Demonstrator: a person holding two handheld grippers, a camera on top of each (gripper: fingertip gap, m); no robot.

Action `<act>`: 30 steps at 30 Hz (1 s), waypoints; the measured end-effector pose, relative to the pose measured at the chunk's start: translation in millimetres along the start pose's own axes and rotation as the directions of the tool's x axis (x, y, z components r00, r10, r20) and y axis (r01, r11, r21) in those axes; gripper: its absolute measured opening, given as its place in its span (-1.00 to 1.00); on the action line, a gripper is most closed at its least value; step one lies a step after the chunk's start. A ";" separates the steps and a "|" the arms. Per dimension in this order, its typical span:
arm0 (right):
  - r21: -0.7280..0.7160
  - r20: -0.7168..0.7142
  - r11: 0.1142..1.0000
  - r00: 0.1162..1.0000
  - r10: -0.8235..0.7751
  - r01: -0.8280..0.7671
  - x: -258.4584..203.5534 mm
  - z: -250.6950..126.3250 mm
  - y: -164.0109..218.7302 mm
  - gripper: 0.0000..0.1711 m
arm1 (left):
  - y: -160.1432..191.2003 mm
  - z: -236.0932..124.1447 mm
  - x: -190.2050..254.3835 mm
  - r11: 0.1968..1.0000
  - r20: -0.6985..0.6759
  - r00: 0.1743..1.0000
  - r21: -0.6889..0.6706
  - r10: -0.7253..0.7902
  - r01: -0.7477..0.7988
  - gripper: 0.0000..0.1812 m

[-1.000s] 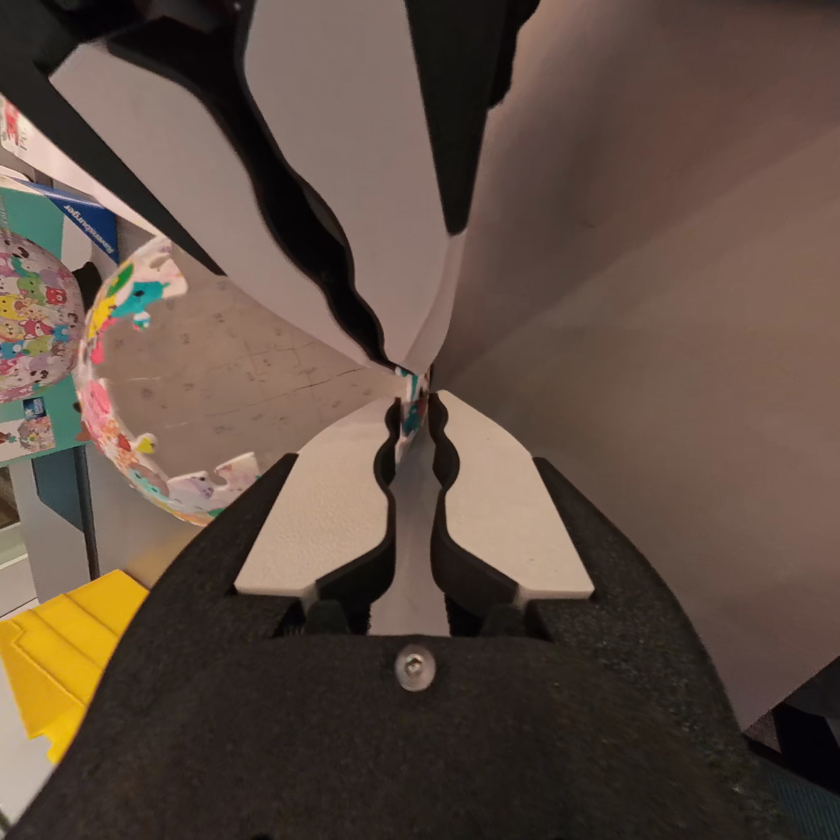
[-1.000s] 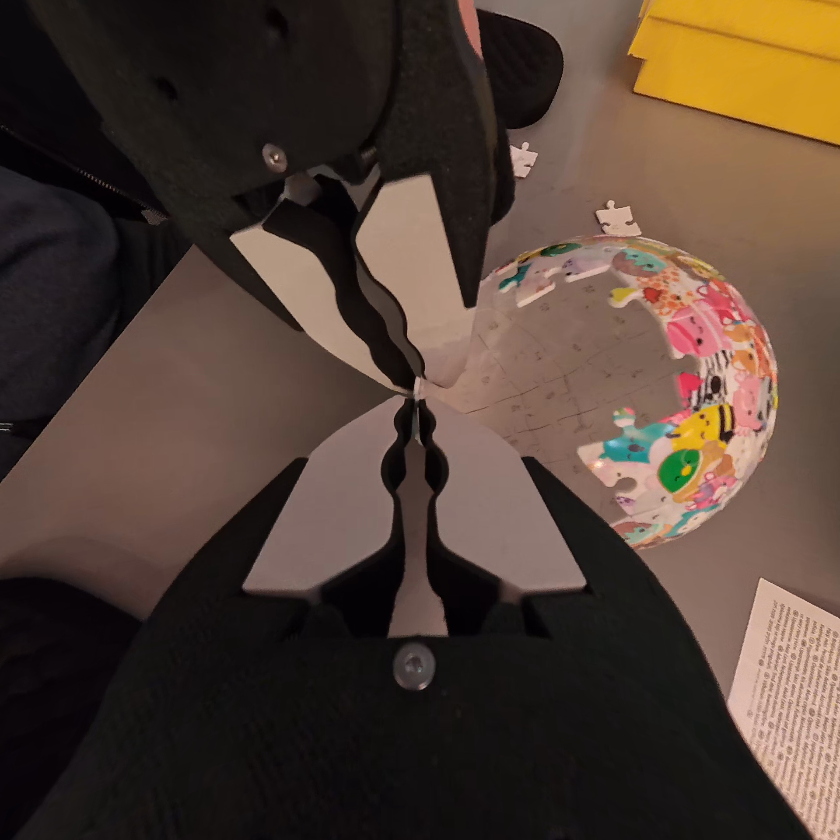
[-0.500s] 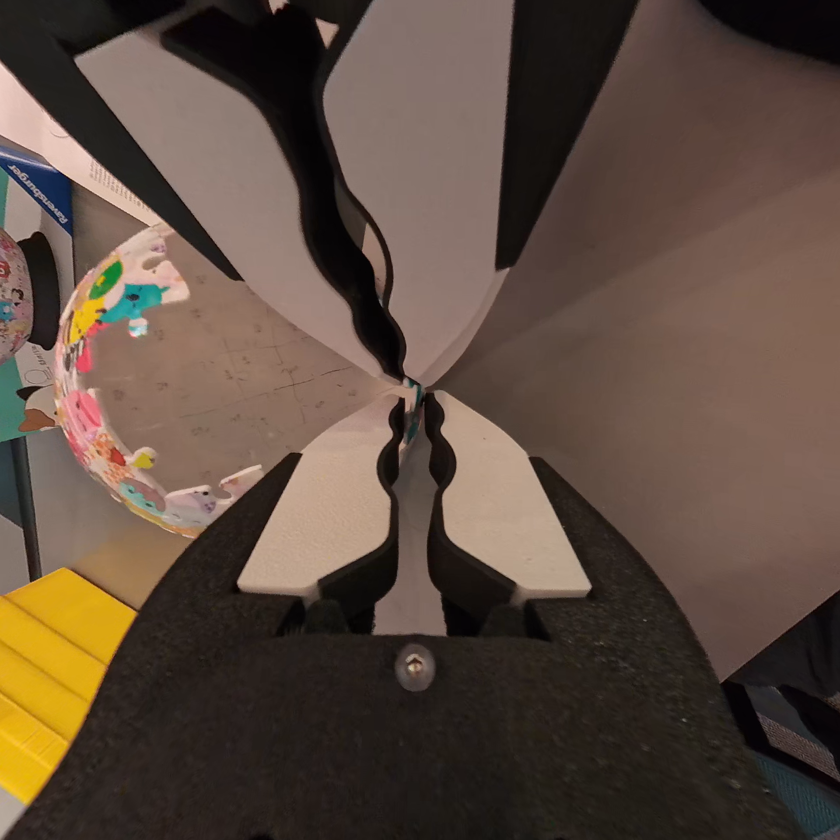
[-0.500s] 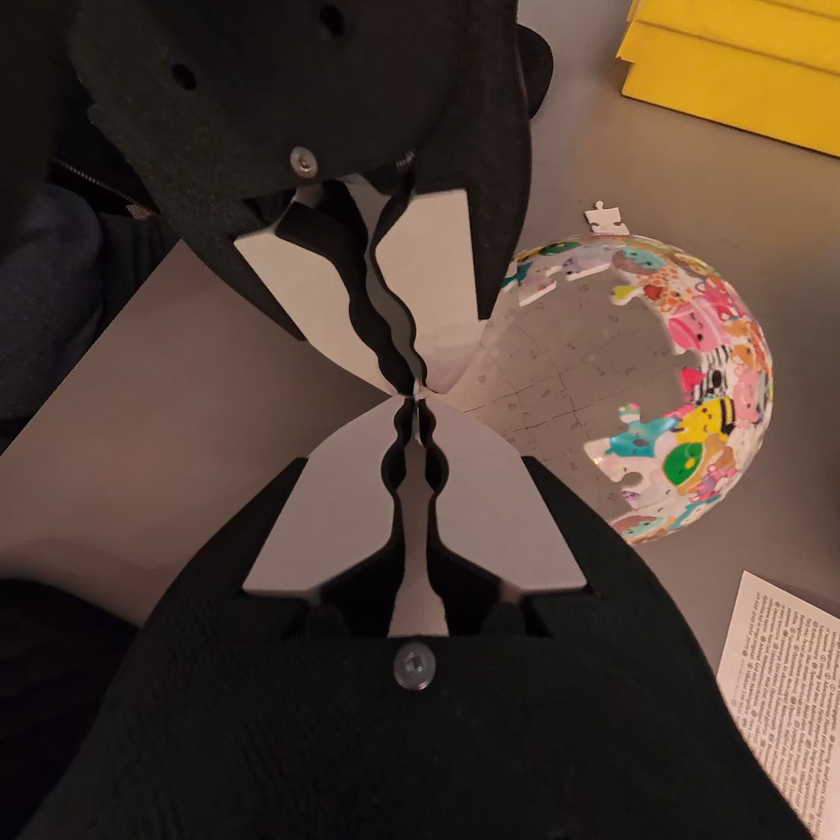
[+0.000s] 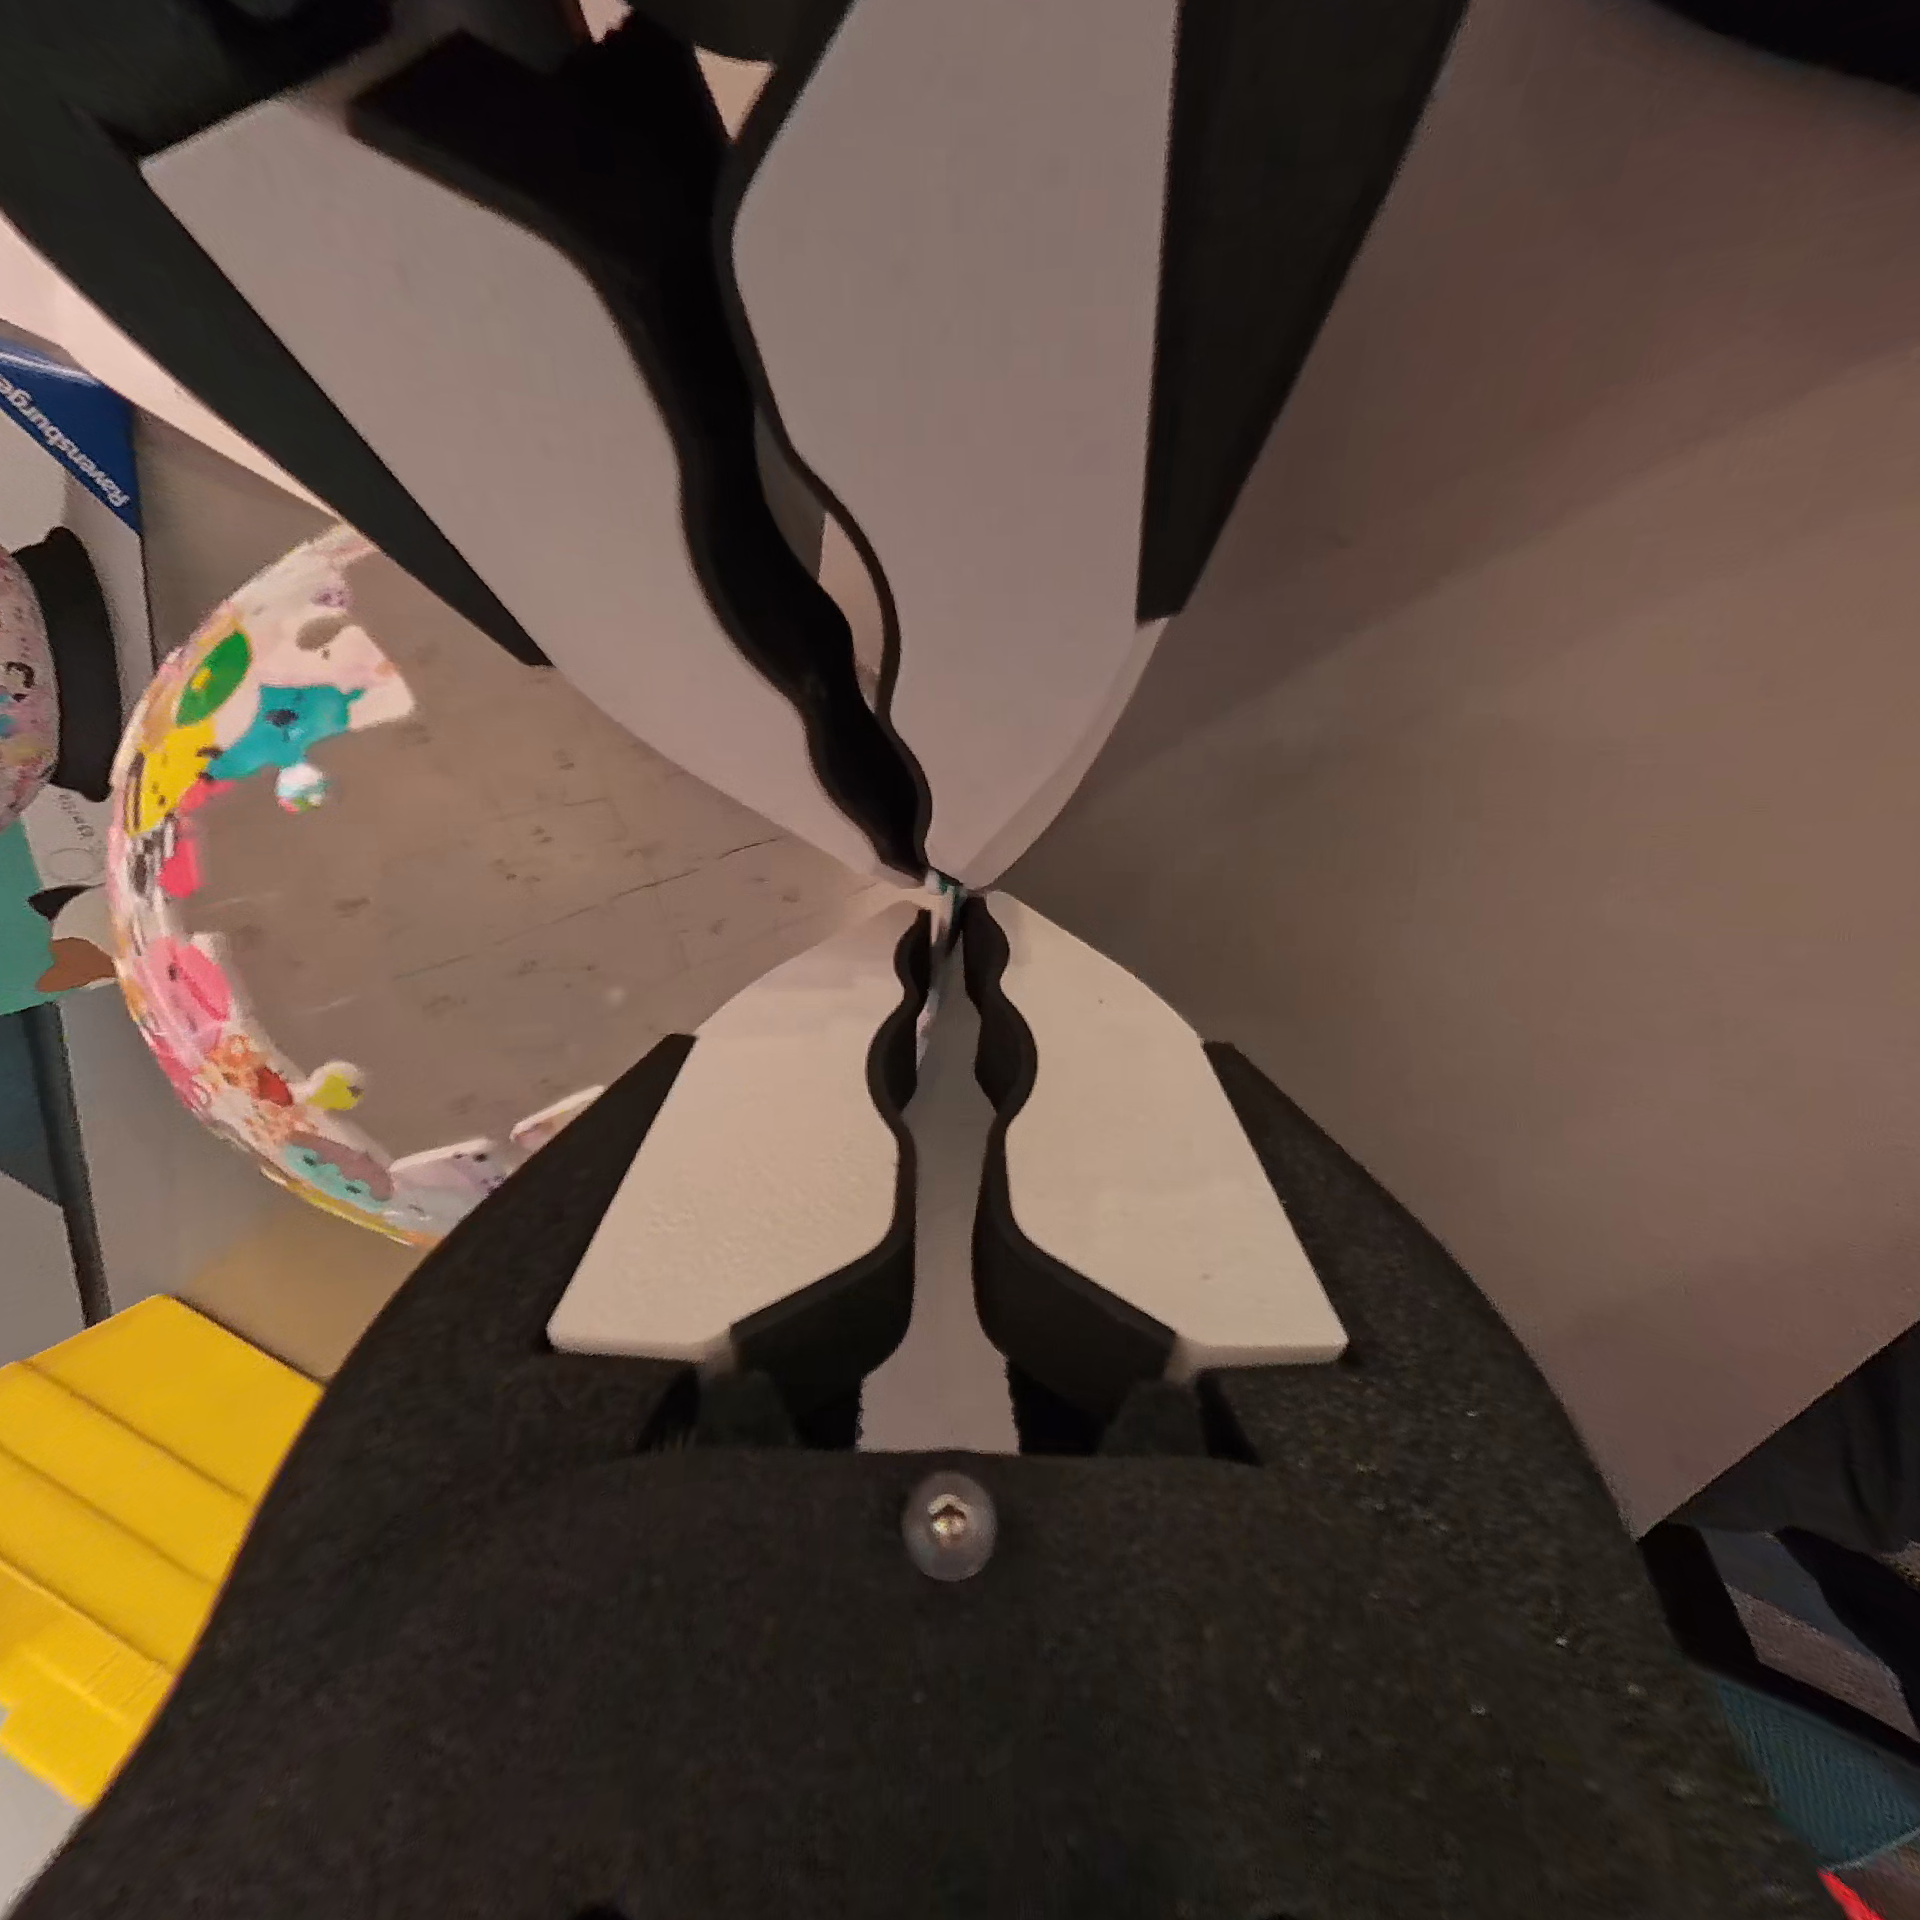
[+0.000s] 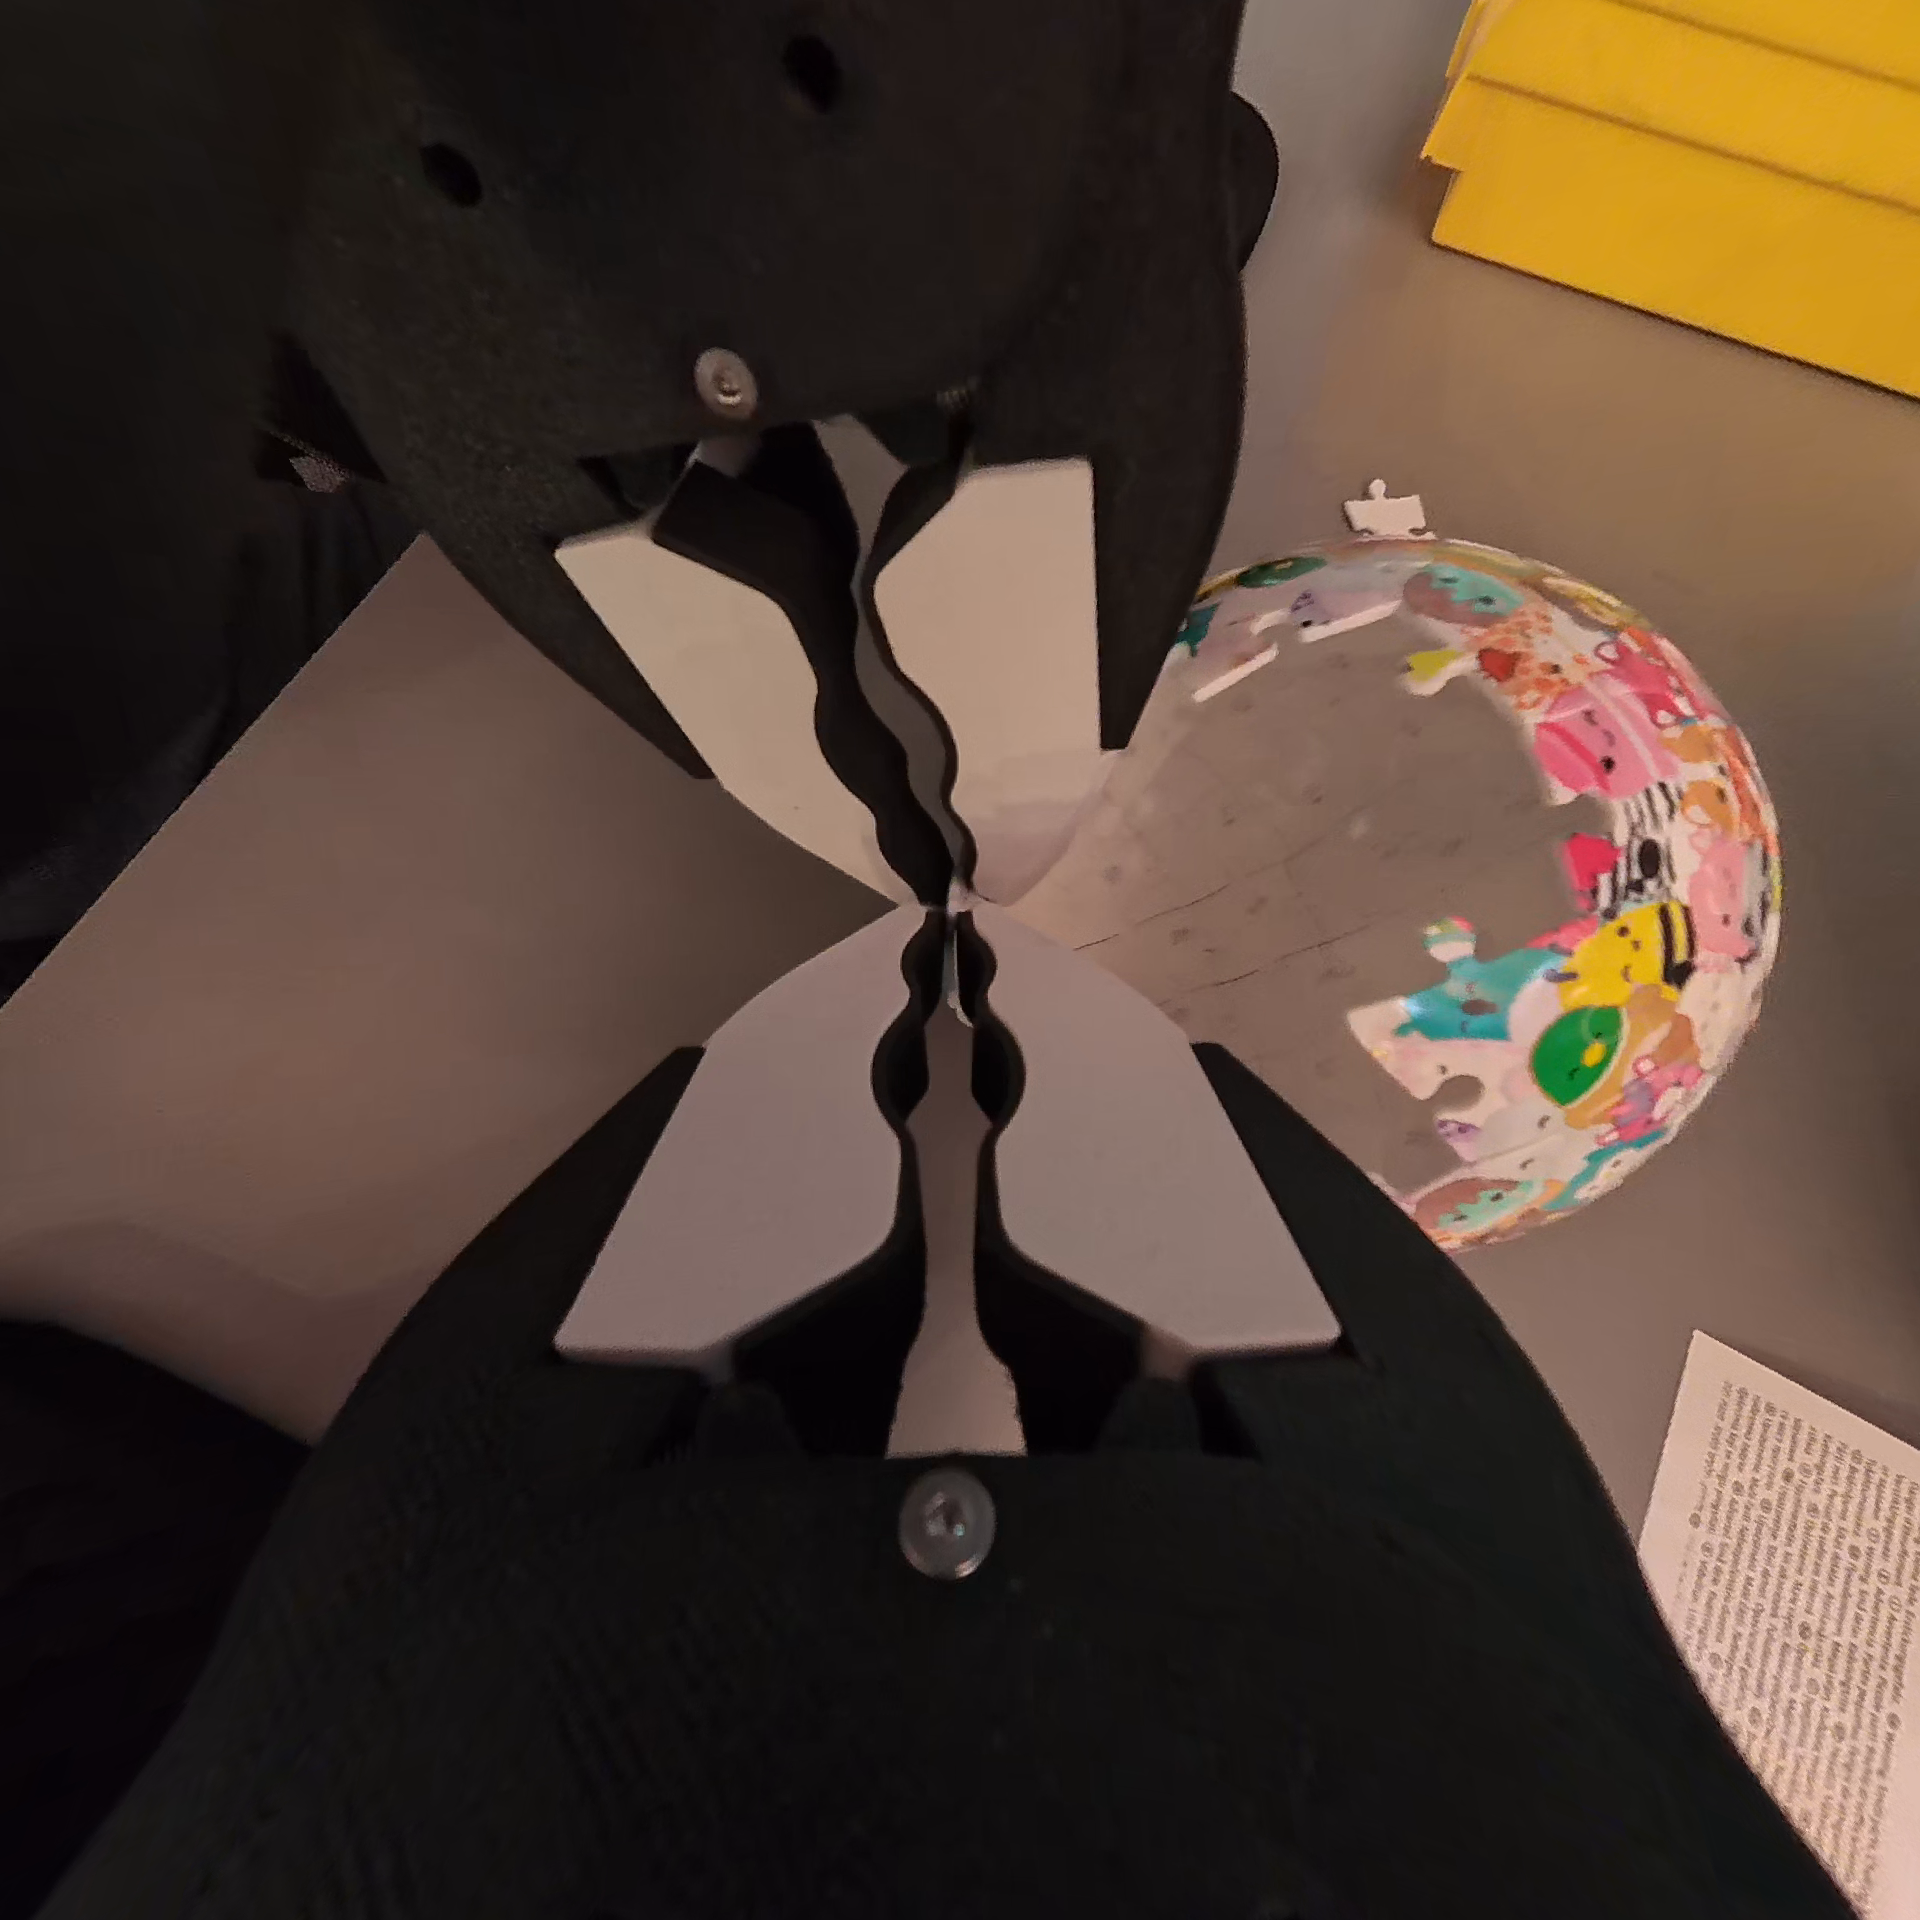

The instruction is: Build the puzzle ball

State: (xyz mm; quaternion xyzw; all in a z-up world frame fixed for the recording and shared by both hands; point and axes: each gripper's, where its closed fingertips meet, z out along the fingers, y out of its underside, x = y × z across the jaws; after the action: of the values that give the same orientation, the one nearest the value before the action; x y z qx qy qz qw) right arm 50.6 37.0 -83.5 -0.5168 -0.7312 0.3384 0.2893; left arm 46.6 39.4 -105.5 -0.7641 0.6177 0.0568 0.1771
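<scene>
Left gripper: fingers pressed nearly together, pinching a small puzzle piece at the tips; only a sliver with teal print shows. Right gripper: likewise drawn in on the same puzzle piece, whose thin pale edge shows between its pads. The two grippers meet tip to tip above the grey tabletop, close to its near edge.

Puzzle ball: partly built, an open shell with colourful cartoon print outside and a plain grey numbered inside, resting on the tabletop just beside the meeting grippers. Its opening faces them.

One loose white piece lies on the tabletop just behind the ball. Yellow trays sit toward the far edge. A printed sheet lies near the ball. The puzzle box stands beyond the ball in the left wrist view.
</scene>
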 end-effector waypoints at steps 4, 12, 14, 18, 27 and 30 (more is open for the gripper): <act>0.012 -0.017 1.000 1.000 -0.021 0.021 2.3 -1.4 -0.8 -0.96 | -0.9 -0.2 -2.0 1.000 0.003 1.000 -0.004 -0.001 0.001 -0.93; 0.029 -0.045 0.995 0.995 -0.092 0.094 1.8 -4.5 -2.8 -0.88 | -1.1 1.1 0.1 0.999 -0.038 0.999 0.004 -0.037 0.038 -0.96; 0.025 -0.068 0.993 0.991 -0.114 0.116 4.0 -6.6 -2.0 -0.82 | -1.7 1.0 -0.2 0.999 -0.037 0.998 0.007 -0.041 0.042 -0.96; 0.035 -0.077 0.989 0.987 -0.142 0.145 4.3 -12.1 -0.2 -0.72 | -1.7 0.4 -0.6 0.999 -0.038 0.998 0.006 -0.045 0.045 -0.96; 0.030 -0.110 0.978 0.973 -0.201 0.205 4.6 -13.2 0.1 -0.70 | -1.9 1.0 -0.2 0.999 -0.035 0.999 -0.005 -0.037 0.036 -0.96; 0.014 -0.099 0.974 0.969 -0.225 0.227 1.0 -9.0 0.4 -0.73 | -2.0 0.9 -0.4 0.999 -0.034 0.999 -0.004 -0.036 0.036 -0.96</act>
State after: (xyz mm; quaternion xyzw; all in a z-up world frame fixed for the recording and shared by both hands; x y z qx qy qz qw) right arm 57.5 39.8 -78.4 -0.4424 -0.7661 0.2868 0.3675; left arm 48.6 40.4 -105.9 -0.7762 0.6067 0.0419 0.1662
